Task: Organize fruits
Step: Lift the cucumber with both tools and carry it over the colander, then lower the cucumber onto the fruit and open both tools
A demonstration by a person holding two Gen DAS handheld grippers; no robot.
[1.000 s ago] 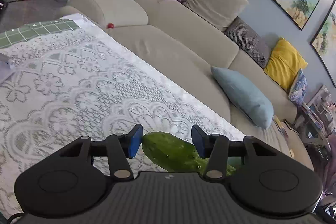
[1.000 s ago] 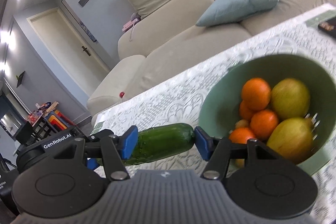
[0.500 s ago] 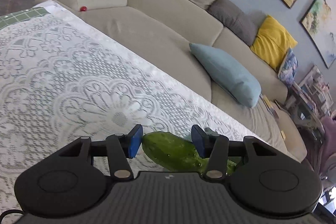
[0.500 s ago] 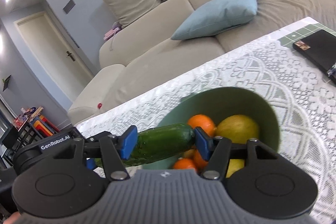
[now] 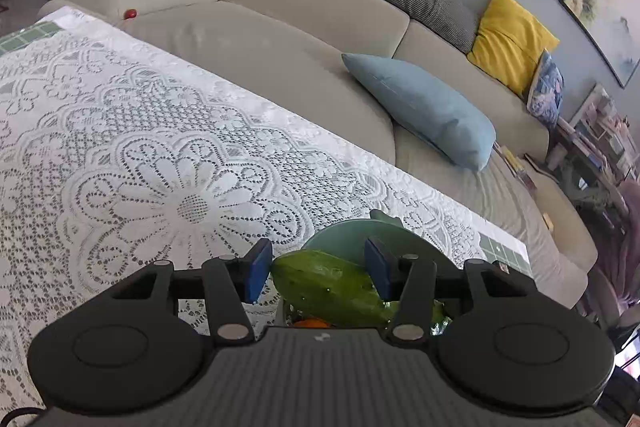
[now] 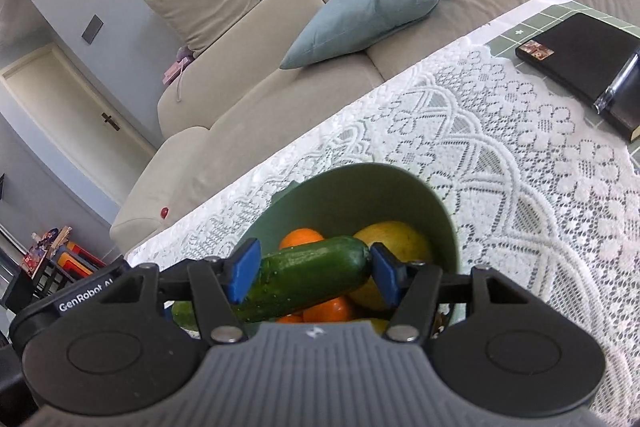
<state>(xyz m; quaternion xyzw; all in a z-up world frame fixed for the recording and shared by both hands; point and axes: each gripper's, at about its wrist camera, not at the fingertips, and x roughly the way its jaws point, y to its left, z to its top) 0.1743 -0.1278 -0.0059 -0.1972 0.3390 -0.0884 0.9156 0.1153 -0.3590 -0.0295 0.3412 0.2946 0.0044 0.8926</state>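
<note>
Item: cucumber (image 6: 308,279), held lengthwise, one tip against each half-open claw — left claw (image 5: 316,273), right claw (image 6: 310,273) — over green bowl (image 6: 400,187) on lace-covered surface (image 6: 520,167). Bowl holds oranges (image 6: 300,239), yellow fruit (image 6: 400,239). Remaining, apparently: setting the cucumber down.

The cucumber (image 6: 308,281) hides part of the fruit, and the bowl's (image 6: 360,187) near rim sits behind the gripper.
</note>
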